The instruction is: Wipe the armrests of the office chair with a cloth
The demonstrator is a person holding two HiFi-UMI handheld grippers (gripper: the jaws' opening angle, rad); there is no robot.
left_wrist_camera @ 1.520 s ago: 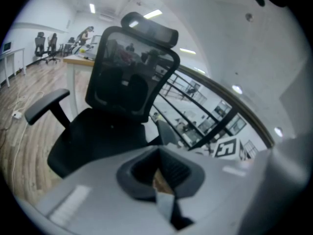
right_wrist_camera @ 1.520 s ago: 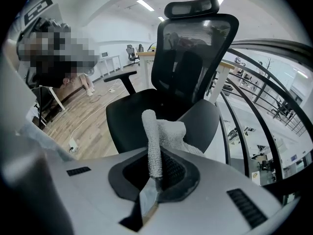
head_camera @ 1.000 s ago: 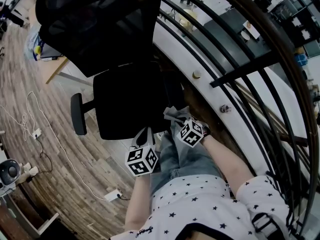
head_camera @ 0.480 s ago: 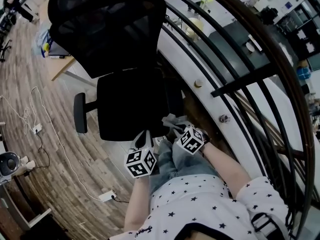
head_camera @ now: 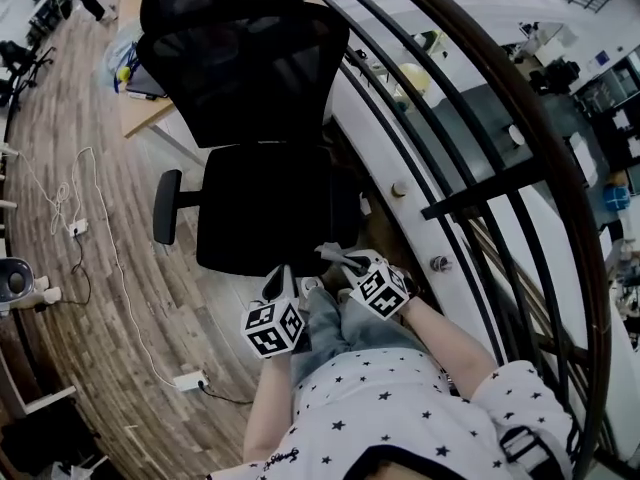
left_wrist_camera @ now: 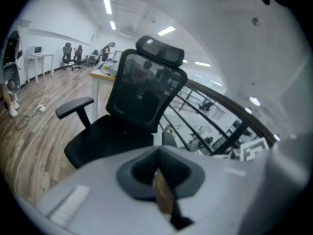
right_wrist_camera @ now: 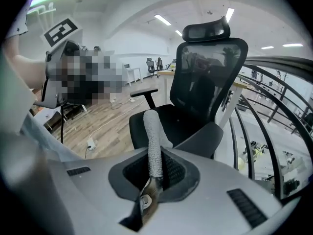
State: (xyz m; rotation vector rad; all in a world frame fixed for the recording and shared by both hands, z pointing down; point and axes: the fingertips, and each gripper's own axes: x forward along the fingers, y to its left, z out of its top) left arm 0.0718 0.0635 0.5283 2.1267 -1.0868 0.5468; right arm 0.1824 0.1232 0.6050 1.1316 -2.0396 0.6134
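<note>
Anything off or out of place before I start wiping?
Nothing looks damaged or spilled. The office chair stands upright, the cloth is pinched in the right gripper. Only oddity: loose cables trail across the floor beside the chair.

The chair [head_camera: 262, 203] is black all over, its back a see-through black mesh. The cloth [right_wrist_camera: 154, 136] is pale grey with a fine nubbly weave. The left gripper [left_wrist_camera: 162, 191] and right gripper [right_wrist_camera: 150, 190] are light grey round a dark grey throat. Their cubes [head_camera: 272, 328] are white with black square markers. The shirt [head_camera: 390, 408] is white with small dark stars, the jeans [head_camera: 345, 318] faded blue. The floor [head_camera: 100, 288] shows brown wood-grain planks. The railing [head_camera: 470, 193] is black.
</note>
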